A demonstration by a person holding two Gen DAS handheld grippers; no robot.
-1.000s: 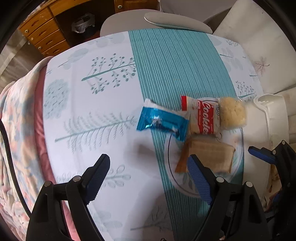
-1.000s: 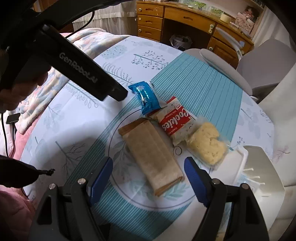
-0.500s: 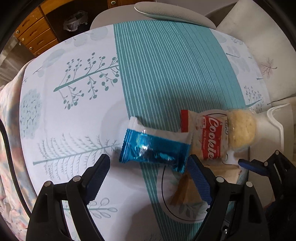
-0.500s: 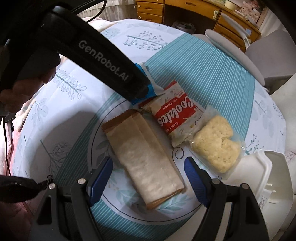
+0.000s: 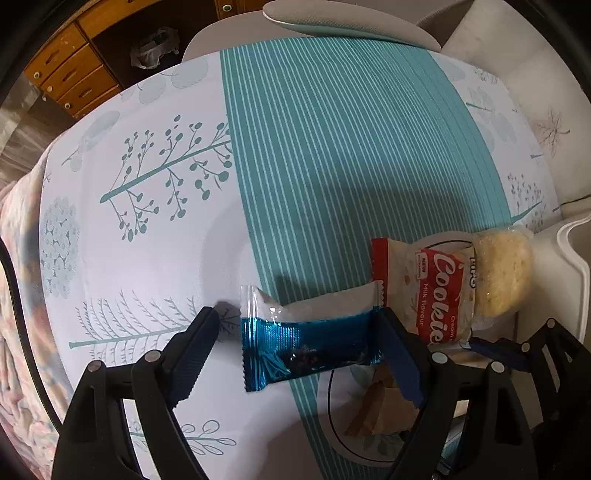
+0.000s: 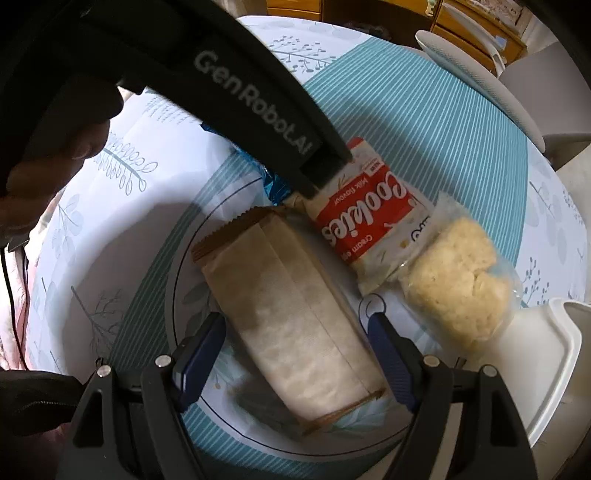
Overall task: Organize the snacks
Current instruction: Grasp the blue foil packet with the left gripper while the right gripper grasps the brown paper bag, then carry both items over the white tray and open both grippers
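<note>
A blue foil snack packet (image 5: 308,341) lies on the tablecloth between the open fingers of my left gripper (image 5: 295,343), which is low around it. A red and white Cookies pack (image 5: 424,291) and a clear-wrapped yellow cake (image 5: 502,273) lie to its right. In the right wrist view, my right gripper (image 6: 295,347) is open and straddles a long brown paper packet (image 6: 291,314) lying on a clear plate (image 6: 181,280). The Cookies pack (image 6: 365,214) and the yellow cake (image 6: 458,280) lie beyond it. The left gripper's body hides most of the blue packet (image 6: 275,188) there.
A white plastic container (image 6: 543,354) stands at the right, also seen in the left wrist view (image 5: 576,266). The round table has a white and teal patterned cloth (image 5: 332,147). A grey chair (image 5: 351,22) and wooden drawers (image 5: 74,74) are beyond the table.
My left gripper has moved forward and down until its open fingers sit on both sides of the blue packet. My right gripper has come down closer over the brown packet.
</note>
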